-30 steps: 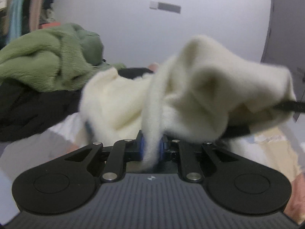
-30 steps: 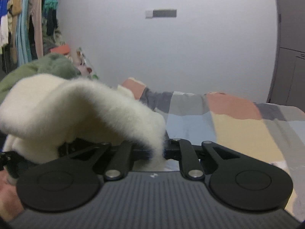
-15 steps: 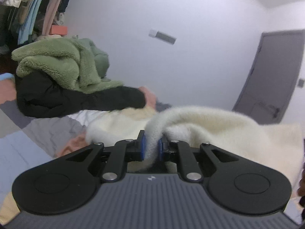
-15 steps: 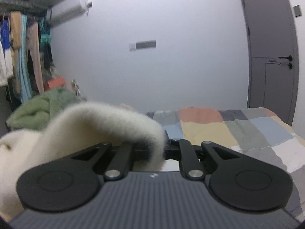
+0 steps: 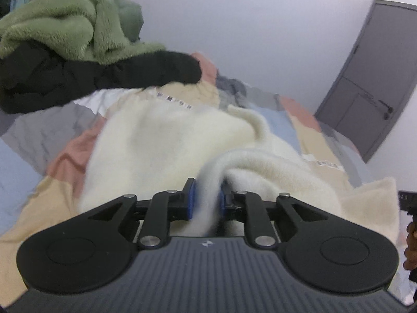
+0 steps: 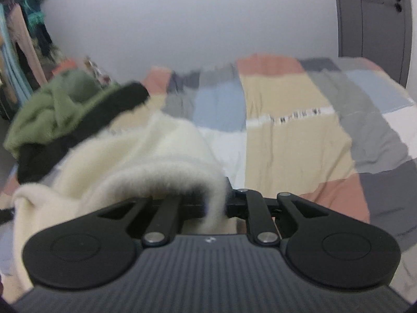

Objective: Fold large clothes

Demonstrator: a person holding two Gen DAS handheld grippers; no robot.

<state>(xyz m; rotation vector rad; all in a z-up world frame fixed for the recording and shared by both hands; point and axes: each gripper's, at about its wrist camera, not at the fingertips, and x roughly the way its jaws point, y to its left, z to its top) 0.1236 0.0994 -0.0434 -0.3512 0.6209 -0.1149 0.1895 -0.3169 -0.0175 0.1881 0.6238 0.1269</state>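
Left claw (image 5: 206,200): a fold of the cream fleece (image 5: 166,140) runs between its blue pads (image 5: 191,200). The jaws are easing apart, with the left pad standing slightly off the cloth, though the fold is still pinched there.

Right claw (image 6: 217,203): a thick roll of the same fleece (image 6: 146,156) drapes over its left finger and drops between the jaws. These too are opening, cloth still between them; the pads themselves are hidden by the pile.

Ahead of both claws the fleece lies spread on the quilt (image 6: 286,120), its bulk between the two claws. Beyond it, ahead and to the left, a black garment (image 5: 78,78) lies on the quilt with a green fleece (image 5: 65,26) heaped on top. A grey door (image 5: 370,78) stands far right, in the white wall.
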